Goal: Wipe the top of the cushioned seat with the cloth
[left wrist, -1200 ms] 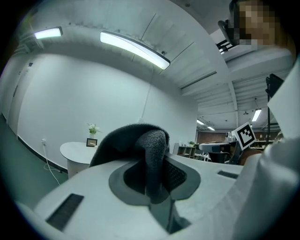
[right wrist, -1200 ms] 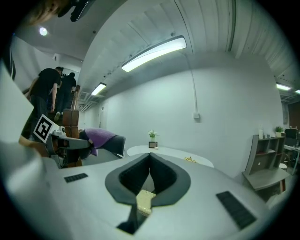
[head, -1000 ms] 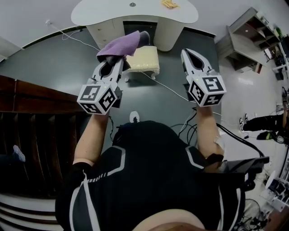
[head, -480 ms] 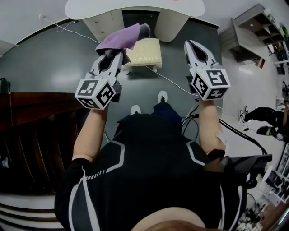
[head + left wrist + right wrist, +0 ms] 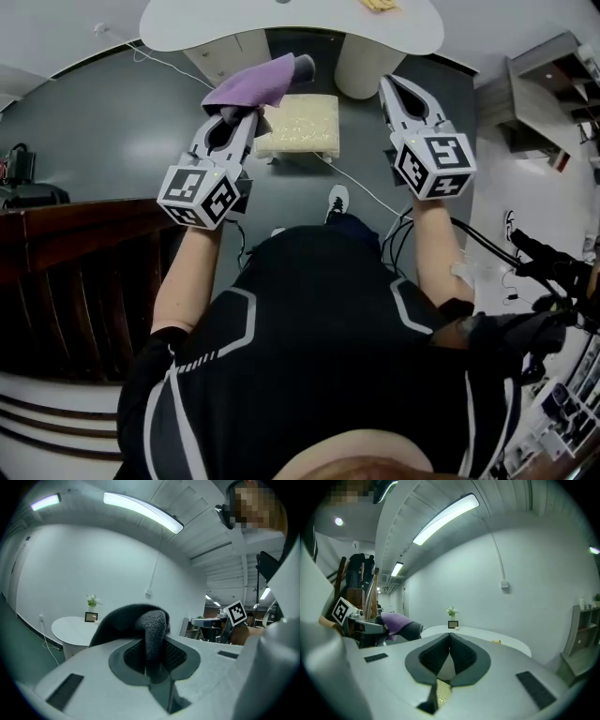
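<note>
Now the left fingers (image 5: 178, 656) pinch the purple cloth (image 5: 251, 86) in the air; the cushioned seat (image 5: 302, 122) stands on the floor (image 5: 131, 131) ahead, untouched; the right fingers (image 5: 461, 656) are pressed together, empty. Dragging could tug the cloth loose.

- No words, brands or numbers can be read anywhere.
- Left marker cube (image 5: 200, 195) on the left gripper (image 5: 239, 120), left of centre in the head view: only black-and-white square code patterns.
- Right marker cube (image 5: 433, 165) on the right gripper (image 5: 389, 84): likewise.
- Small frame (image 5: 453, 624) on the white counter (image 5: 479, 632), mid-frame in the right gripper view: too small to read.
</note>
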Demonstrator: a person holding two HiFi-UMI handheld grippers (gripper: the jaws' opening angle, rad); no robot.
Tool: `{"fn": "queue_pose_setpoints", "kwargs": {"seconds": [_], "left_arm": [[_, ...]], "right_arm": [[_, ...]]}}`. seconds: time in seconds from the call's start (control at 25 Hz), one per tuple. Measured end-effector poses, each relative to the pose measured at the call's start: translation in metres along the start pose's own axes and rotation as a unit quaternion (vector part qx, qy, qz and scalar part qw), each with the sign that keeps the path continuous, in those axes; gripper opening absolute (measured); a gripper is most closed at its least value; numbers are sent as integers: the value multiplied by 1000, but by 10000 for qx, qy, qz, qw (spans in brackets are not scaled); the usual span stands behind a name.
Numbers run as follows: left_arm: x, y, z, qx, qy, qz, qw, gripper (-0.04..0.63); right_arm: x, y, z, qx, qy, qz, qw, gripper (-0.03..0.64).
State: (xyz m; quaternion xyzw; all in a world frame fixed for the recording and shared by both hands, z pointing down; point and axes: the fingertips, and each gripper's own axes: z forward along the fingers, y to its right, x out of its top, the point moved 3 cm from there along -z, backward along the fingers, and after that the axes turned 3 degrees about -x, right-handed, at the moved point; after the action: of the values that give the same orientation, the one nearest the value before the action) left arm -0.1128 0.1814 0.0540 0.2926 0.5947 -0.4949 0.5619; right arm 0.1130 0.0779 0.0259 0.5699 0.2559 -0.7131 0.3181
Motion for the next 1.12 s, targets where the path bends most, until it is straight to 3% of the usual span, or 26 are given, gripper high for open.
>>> {"fn": "queue_pose_setpoints", "kwargs": {"seconds": [0.4,0.68,0.92,1.12], "left_arm": [[-16,16,88,267,-496,84,9984,48],[-66,27,134,178,-1273,113,9916,48],[-144,28,169,-312,-2110,176,9768,48],[-211,19,189,-778,-2681,154,9601,48]], "right_arm": [[-8,73,39,532,-114,76,9985,6],[-43,106,59,716,-362,211,9966,6],[-105,110,69,810,-853,272,9927,53],[-166,110,73,541,-1497,427,9863,85]]}}
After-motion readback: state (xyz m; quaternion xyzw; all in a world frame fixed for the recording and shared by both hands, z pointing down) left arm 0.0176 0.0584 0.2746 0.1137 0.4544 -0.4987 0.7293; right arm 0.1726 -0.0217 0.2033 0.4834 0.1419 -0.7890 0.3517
